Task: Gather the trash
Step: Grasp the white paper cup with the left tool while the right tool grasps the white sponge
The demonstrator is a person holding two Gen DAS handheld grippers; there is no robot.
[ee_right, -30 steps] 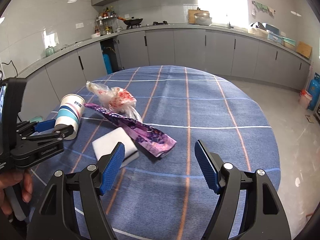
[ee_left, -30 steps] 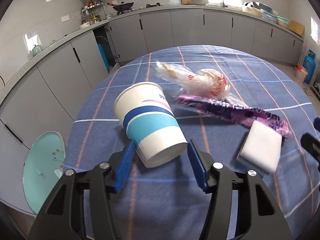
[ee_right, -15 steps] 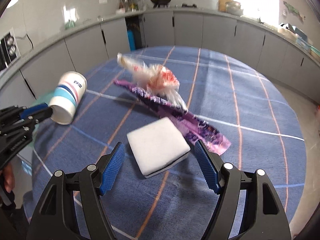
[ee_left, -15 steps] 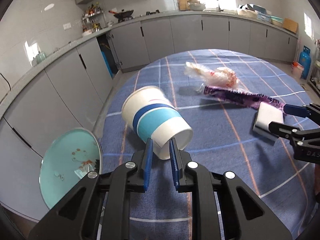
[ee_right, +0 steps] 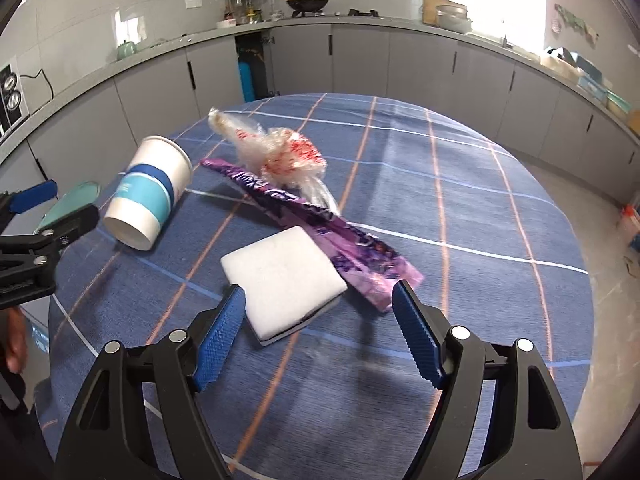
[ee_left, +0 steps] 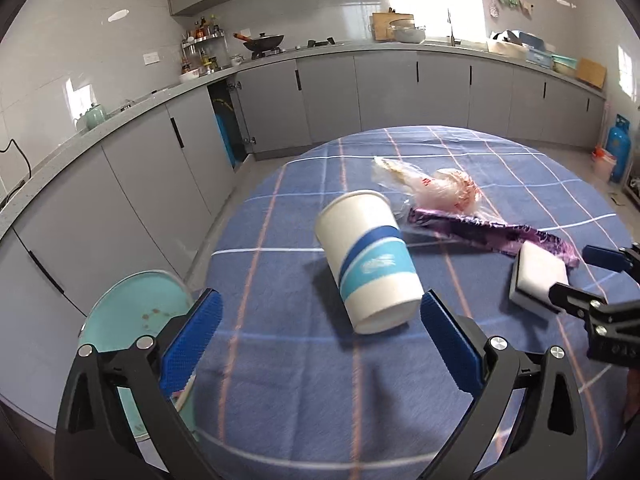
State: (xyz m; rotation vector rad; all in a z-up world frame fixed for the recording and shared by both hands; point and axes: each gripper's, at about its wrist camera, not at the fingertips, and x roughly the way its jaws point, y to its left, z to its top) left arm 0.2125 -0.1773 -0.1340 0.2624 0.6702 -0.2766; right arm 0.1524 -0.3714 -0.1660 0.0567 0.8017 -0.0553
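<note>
Trash is lying on the round bench covered in a blue checked cloth (ee_right: 460, 184): a white paper cup with blue and teal bands (ee_left: 370, 258) is lying on its side, mouth pointing away, its base sitting between the widely spread blue pads of the left claw (ee_left: 318, 340), which is gripping nothing. Beyond the cup, a crumpled clear plastic bag with red print (ee_left: 436, 190) is resting against a long purple foil wrapper (ee_left: 480, 232). A white rectangular foam block (ee_right: 282, 274) is sitting just ahead of the right claw (ee_right: 318, 332), whose jaws are also standing wide apart, empty. A pale green round bin lid (ee_left: 132, 320) is showing beside the bench edge, left of the left claw
</note>
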